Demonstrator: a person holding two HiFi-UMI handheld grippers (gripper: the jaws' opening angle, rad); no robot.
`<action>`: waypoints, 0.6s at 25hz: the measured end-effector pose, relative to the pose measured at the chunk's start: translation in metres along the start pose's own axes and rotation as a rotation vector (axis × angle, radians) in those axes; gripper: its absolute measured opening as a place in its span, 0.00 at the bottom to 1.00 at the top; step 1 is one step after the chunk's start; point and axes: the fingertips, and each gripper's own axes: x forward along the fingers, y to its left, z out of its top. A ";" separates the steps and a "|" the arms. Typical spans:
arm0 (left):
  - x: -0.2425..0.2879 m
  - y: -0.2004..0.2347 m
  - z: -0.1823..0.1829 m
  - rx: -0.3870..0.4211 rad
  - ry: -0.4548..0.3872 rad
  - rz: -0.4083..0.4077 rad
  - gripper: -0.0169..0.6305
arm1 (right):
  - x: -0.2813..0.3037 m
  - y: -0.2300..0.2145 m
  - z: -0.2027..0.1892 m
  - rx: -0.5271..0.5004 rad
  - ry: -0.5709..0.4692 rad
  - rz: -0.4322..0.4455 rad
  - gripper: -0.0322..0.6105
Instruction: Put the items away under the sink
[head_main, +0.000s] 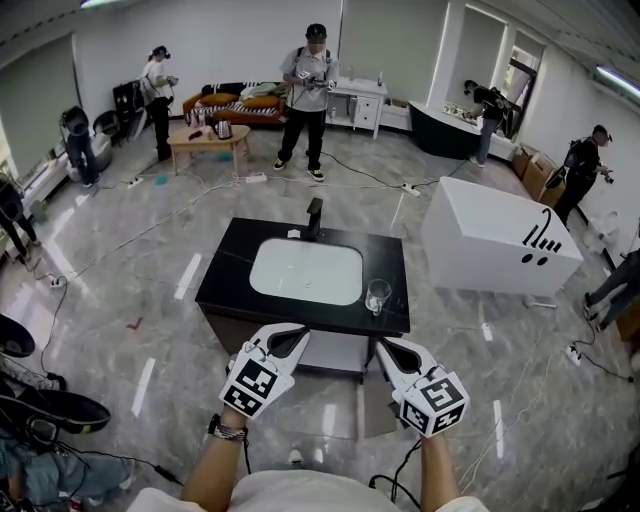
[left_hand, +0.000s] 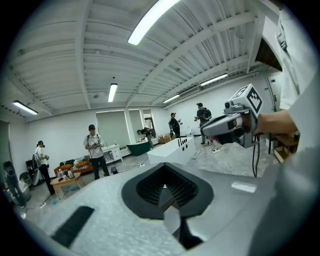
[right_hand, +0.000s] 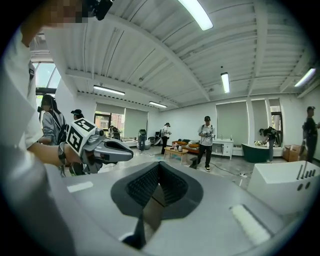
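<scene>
Left tongs (head_main: 297, 336): closed, empty, held at front edge of black worktop (head_main: 228, 272). Right tongs (head_main: 390, 348): closed, empty, alongside. Glass (head_main: 377, 296): upright on worktop's front right corner, beside white sink (head_main: 305, 271).

L gripper (head_main: 290, 338) | R gripper (head_main: 392, 348): white, blk pads (left_hand: 150, 187) | b/w cubes (head_main: 250, 386) | white tee (head_main: 300, 494)

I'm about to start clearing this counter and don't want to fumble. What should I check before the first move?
1. Left gripper empty: ok, jaws together on nothing.
2. Right gripper empty: ok, jaws together on nothing.
3. Jaws open for a grasp: not ok, both are shut.
4. Glass upright on the counter: ok, near the front right corner.
5. Way from the right gripper to the glass: ok, nothing stands between.
6. Room under the sink: cannot tell, the counter hides most of it.
</scene>
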 end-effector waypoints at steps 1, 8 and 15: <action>0.001 0.003 -0.001 0.007 -0.003 -0.009 0.03 | 0.005 -0.003 0.000 0.002 -0.004 -0.012 0.06; 0.010 0.038 -0.026 -0.005 0.030 -0.030 0.03 | 0.040 -0.014 -0.017 -0.081 0.056 -0.109 0.06; 0.031 0.059 -0.047 -0.049 0.050 -0.020 0.03 | 0.064 -0.043 -0.035 -0.007 0.062 -0.148 0.06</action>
